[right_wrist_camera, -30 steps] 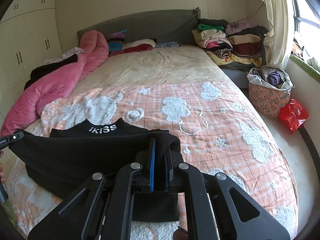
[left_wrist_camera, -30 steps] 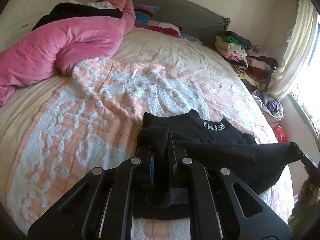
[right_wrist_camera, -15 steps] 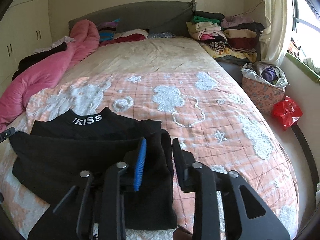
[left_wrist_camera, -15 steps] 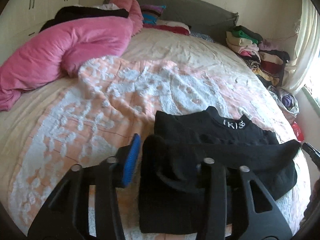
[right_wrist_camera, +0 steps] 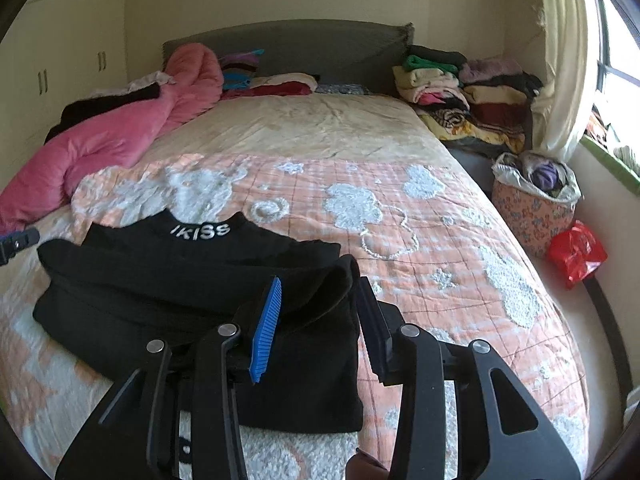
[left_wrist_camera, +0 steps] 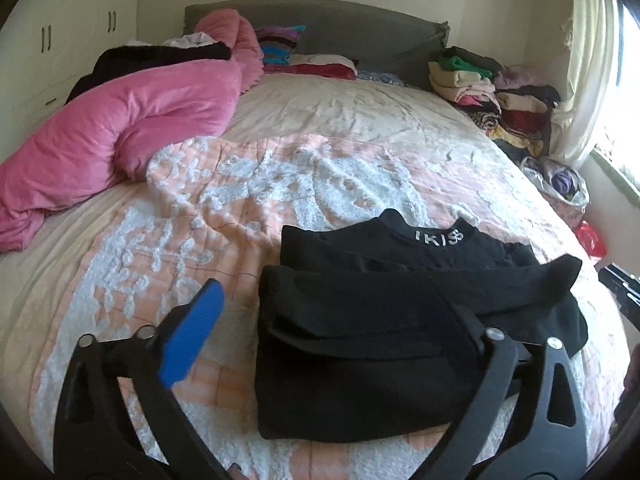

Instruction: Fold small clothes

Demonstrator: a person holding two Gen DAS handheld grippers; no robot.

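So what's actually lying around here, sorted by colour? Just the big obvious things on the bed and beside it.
Black: 2, the folded top with white lettering and dark clothing on the pink quilt
Pink: 1, the bunched quilt
Peach and white: 1, the patterned blanket
Red: 1, a plastic bag on the floor
Total: 5

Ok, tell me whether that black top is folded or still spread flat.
Folded. The black top lies on the bedspread with its lower part doubled up over the body, just below the lettered collar.
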